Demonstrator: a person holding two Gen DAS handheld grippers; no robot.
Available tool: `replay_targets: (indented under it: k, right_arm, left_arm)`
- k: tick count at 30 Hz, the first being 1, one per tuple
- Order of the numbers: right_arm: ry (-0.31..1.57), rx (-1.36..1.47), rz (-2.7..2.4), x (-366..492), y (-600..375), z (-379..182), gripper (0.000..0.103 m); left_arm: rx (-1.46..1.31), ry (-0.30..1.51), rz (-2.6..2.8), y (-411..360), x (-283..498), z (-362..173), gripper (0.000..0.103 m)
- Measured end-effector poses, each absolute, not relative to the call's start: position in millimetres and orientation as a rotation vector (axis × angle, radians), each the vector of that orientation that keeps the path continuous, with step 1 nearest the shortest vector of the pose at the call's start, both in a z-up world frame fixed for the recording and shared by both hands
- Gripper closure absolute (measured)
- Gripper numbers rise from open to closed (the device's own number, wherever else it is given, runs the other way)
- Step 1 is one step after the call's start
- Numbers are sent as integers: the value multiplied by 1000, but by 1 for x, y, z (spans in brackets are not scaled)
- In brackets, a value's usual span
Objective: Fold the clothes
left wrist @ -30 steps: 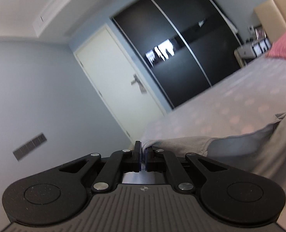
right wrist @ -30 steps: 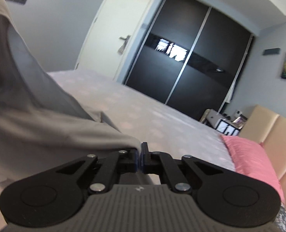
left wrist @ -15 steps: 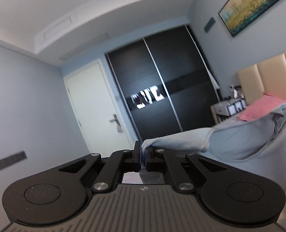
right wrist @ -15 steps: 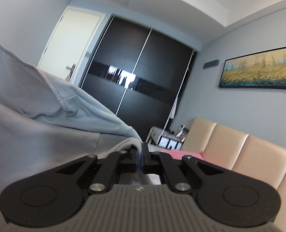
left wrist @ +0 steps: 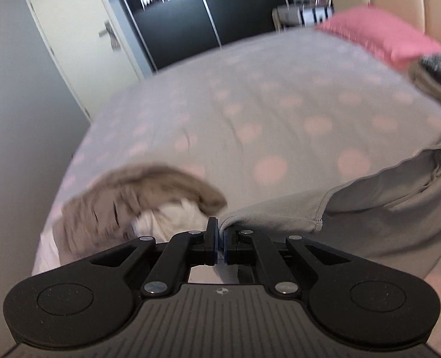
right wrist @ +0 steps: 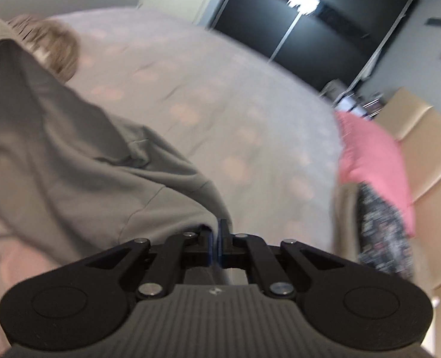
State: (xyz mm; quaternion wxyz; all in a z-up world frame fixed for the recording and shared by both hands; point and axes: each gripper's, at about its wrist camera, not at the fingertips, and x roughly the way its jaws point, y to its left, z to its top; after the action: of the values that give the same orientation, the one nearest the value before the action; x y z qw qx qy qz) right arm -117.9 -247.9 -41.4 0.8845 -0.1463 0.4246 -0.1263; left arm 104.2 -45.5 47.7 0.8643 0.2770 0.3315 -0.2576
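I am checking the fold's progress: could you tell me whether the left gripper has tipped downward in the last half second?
Yes. The left gripper, shut on the grey garment, now faces the bed; the wardrobe has risen to the frame's top.

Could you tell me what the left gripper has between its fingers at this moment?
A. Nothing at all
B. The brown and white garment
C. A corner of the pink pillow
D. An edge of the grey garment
D: the left gripper is shut on a hemmed edge of the grey garment, which trails off to its right across the dotted bedspread.
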Motion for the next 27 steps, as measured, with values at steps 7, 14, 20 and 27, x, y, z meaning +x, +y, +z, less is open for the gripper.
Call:
replay_targets:
  k: [7, 14, 20, 27]
  right_arm:
    - [991, -307, -73, -108, -249, -81, 94]
    - [864, -143, 30, -91, -293, -38, 72]
    - [869, -136, 36, -34, -308, -50, 70]
    - [941, -125, 161, 7, -293, -83, 70]
  left_arm:
    - [685, 763, -558, -44, 92, 2, 101]
    - [696, 823, -555, -52, 110, -23, 101]
    - [718, 873, -553, -60, 123, -42, 101]
    - [755, 882, -561, -63, 123, -54, 101]
